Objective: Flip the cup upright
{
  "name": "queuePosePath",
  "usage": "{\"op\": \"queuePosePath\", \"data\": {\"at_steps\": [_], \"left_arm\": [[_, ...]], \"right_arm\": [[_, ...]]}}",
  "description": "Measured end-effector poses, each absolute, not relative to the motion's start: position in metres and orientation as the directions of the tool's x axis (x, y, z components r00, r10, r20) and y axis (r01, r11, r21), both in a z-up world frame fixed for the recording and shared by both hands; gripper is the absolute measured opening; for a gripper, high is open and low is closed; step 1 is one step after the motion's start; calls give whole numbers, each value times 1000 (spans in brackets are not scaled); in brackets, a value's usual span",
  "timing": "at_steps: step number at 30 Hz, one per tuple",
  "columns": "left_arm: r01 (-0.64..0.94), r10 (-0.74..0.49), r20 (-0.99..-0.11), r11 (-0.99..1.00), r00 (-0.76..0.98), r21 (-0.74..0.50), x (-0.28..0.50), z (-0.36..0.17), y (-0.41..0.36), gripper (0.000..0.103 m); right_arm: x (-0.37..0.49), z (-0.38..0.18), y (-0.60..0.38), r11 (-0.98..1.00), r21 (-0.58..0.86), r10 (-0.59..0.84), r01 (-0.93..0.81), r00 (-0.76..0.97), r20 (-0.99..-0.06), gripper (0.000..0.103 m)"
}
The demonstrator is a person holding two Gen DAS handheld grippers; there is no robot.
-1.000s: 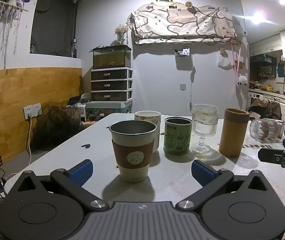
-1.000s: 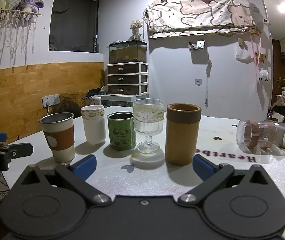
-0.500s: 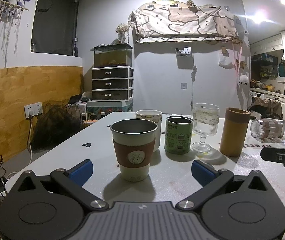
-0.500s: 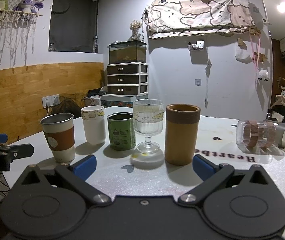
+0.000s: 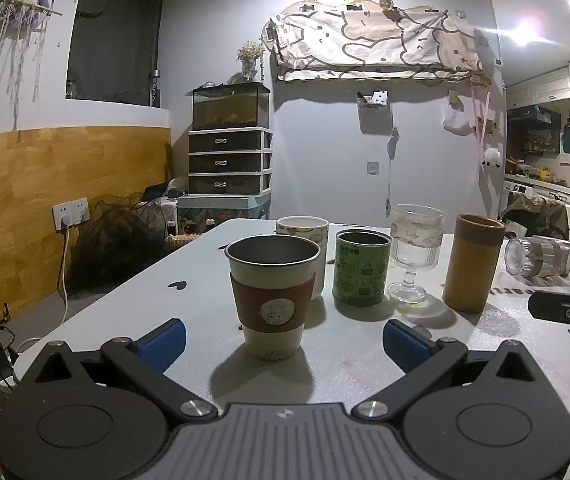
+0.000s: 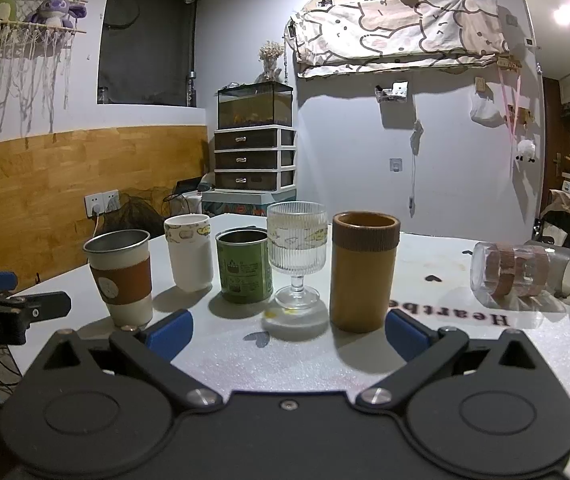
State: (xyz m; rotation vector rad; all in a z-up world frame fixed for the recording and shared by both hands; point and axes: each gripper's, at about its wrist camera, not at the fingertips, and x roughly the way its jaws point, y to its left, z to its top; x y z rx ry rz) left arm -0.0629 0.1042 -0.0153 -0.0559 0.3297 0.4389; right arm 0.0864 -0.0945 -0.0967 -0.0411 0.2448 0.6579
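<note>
While your left gripper (image 5: 283, 338) hovers low over the white table (image 5: 365, 364) with its blue-padded jaws spread wide, they grip nothing; the steel cup with a brown sleeve (image 5: 272, 298) stands upright just ahead between them. Your right gripper (image 6: 288, 332) is likewise wide apart and empty, facing the ribbed stemmed glass (image 6: 297, 258) and tall brown cylinder cup (image 6: 364, 272). On its side at the table's far right lies the clear glass cup with brown bands (image 6: 511, 270), well apart from both grippers.
</note>
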Motion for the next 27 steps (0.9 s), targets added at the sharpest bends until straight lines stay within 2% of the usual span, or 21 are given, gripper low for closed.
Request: {"op": "queuePosePath", "data": {"at_steps": [27], "left_arm": [[-434,413,-333,901,847,13,-62,-11,103,103]], "right_arm": [[85,-88,-94,785,44,609,-618,755,-243,103]]}}
